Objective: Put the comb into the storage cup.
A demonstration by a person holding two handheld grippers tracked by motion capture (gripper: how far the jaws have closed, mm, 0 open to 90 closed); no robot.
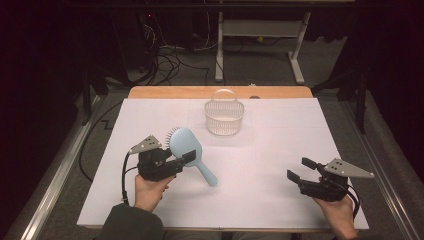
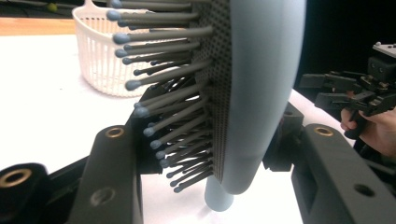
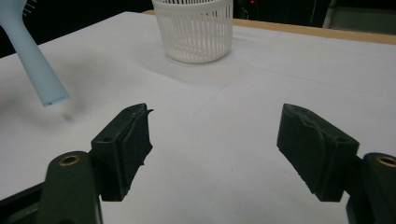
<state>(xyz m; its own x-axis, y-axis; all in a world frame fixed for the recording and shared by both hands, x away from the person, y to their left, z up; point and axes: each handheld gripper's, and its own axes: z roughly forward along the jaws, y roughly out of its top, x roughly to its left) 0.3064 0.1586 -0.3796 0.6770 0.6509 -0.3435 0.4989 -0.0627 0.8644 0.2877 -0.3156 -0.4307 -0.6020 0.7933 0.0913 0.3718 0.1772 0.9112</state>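
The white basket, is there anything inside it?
The white basket looks empty from above: only its pale bottom shows in the high view. In both gripper views its slatted wall hides the inside, so something tiny could escape notice.

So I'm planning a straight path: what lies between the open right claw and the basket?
Nothing: bare white table lies between the right claw and the basket, in the right gripper view.

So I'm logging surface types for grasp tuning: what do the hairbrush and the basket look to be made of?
Hairbrush: probably smooth matte plastic, light blue, with an even moulded back; its grey bristles end in rounded tips on a perforated, possibly rubbery pad. Basket: likely thin, slightly translucent white plastic, judging by its moulded slatted wall and arched handle.
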